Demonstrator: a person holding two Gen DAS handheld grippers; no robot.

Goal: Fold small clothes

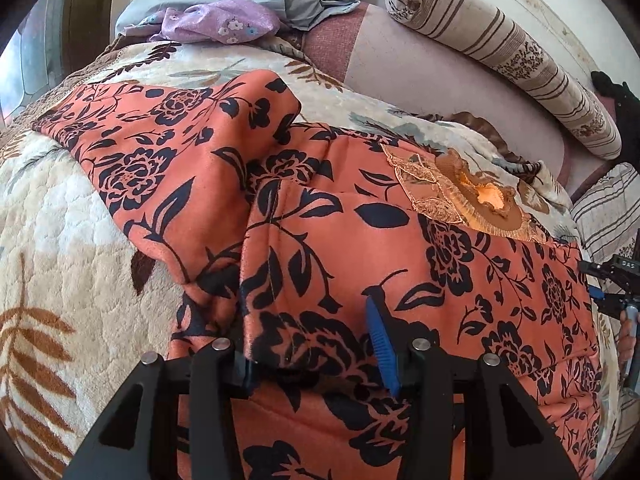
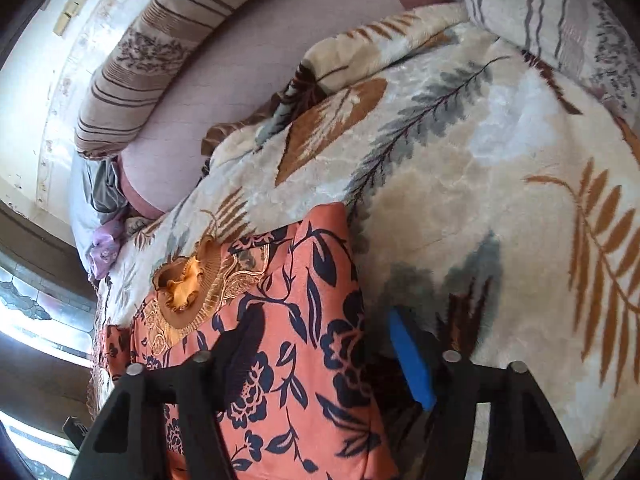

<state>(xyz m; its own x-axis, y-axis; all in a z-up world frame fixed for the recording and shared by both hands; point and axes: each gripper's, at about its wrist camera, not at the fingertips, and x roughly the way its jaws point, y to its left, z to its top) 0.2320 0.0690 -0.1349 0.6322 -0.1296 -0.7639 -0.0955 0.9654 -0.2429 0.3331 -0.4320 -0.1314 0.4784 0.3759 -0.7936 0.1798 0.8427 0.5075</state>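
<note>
Bedding first: we log a cream leaf-print blanket [image 1: 68, 248] with a striped bolster [image 1: 508, 52] at two o'clock. On the blanket lies an orange floral garment [image 1: 340, 216], one sleeve folded across at ten o'clock, its frilled collar [image 1: 484, 196] at two o'clock. Our left gripper [image 1: 316, 364] has garment cloth gathered between half-parted fingers. Our right gripper [image 2: 320, 372] straddles the garment's edge; whether it pinches we cannot tell.
</note>
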